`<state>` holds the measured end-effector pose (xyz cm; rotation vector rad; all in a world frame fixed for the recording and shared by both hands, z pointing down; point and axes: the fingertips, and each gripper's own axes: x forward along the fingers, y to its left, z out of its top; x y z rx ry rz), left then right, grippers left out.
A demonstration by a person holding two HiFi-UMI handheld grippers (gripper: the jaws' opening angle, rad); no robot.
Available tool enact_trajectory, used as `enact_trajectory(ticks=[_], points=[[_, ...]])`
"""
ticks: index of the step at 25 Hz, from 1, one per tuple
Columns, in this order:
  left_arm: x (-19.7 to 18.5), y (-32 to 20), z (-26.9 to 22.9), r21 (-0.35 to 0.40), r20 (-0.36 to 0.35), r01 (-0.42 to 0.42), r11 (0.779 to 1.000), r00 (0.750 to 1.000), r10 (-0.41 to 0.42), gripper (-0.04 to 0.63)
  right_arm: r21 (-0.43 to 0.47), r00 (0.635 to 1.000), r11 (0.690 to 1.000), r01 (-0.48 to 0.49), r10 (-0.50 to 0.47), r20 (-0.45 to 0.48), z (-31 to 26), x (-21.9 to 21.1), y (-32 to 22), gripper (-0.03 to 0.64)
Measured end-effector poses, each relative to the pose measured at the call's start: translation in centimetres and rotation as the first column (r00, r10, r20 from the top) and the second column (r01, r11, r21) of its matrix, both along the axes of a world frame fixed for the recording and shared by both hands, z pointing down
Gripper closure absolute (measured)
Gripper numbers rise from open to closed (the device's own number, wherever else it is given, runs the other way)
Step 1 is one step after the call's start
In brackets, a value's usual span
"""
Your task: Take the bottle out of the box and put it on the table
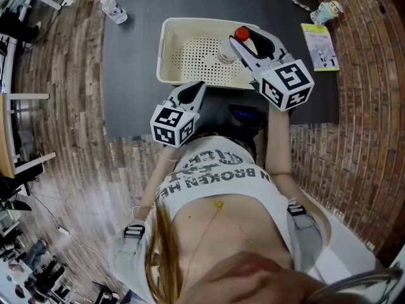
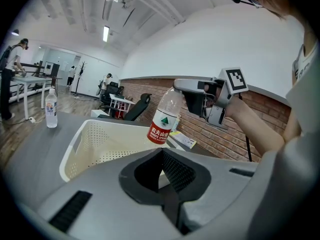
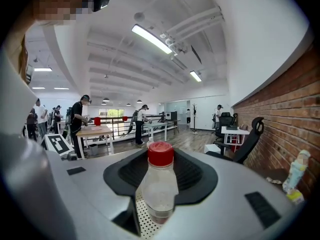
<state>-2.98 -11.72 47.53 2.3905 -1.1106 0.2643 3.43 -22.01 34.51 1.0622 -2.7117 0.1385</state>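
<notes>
Above the table's [image 1: 136,56] white box [image 1: 166,50], right tongs [image 1: 243,43] clamp the bottle [image 3: 159,189] upright, cap [image 3: 160,154] up; left tongs [image 1: 195,90] closed.

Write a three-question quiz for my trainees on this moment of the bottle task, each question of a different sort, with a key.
1. Short answer: which gripper grips the red-capped bottle?
2. True or false: the red-capped bottle already stands on the table.
3. Multiple choice: in the head view, what stands near the table's far left corner? A) a second bottle B) a mug C) a bowl

Key
1. The right gripper.
2. False: it is held in the air over the basket.
3. A.
</notes>
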Motion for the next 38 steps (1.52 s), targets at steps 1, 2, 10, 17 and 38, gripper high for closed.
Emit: enact_trajectory(ticks=[1,2,10,17,38], points=[[0.1,0.0,0.0,0.000,-0.001,-0.001,1.000,1.000,0.001,0.592,0.001,1.000,1.000,-0.014,0.014,-0.004,0.0,0.7,0.0,0.462],[0.2,0.1,0.0,-0.001,-0.002,-0.003,1.000,1.000,0.003,0.592,0.002,1.000,1.000,-0.029,0.029,-0.008,0.0,1.4,-0.1,0.462],[0.7,0.1,0.2,-0.003,0.005,-0.019,1.000,1.000,0.019,0.592,0.016,0.985,0.985,-0.171,0.171,-0.008,-0.8,8.0,-0.4,0.462],[0.8,0.1,0.5,-0.013,0.012,-0.033,0.999,0.999,0.033,0.592,0.034,0.946,0.945,-0.325,0.324,0.024,-1.8,13.8,-0.7,0.463],[1.5,0.3,1.1,-0.032,0.021,-0.060,0.998,0.998,0.060,0.592,0.000,0.861,0.861,-0.508,0.508,-0.006,0.4,21.9,-0.2,0.463]])
